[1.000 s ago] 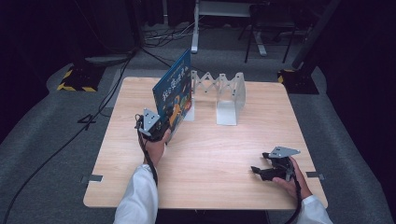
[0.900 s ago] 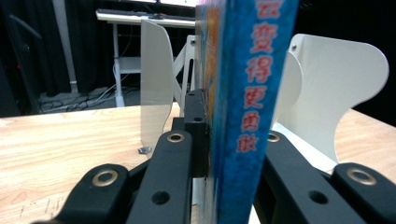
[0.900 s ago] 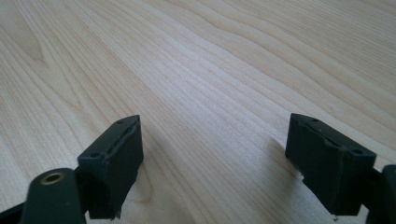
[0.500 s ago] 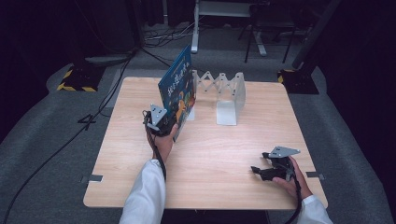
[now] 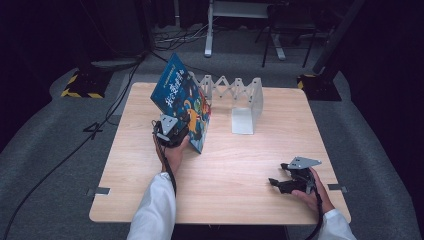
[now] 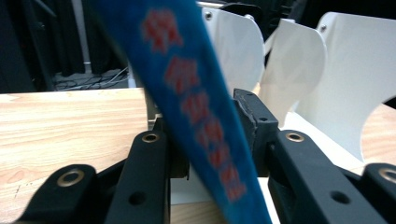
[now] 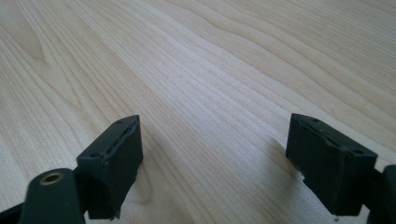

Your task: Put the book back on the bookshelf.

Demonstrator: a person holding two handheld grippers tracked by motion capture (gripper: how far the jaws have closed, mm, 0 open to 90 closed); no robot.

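The left gripper (image 5: pixel 172 131) was clamped on a tilted blue picture book (image 5: pixel 182 100), seemingly bound for the white accordion rack (image 5: pixel 235 92), while the right gripper (image 5: pixel 287 181) rested with jaws apart.

Books: you are holding one blue book (image 5: pixel 184 102).
Racks: you are facing one white folding rack (image 5: pixel 239 97).
Grippers: you are gripping two, left gripper (image 5: pixel 170 131), right gripper (image 5: pixel 290 181).
Tables: one wooden table (image 5: pixel 240 165).

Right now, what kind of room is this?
Probably a recording studio or lab: a lone wooden table sits on grey carpet against dark surroundings, with cables trailing over the floor and metal stand legs behind.
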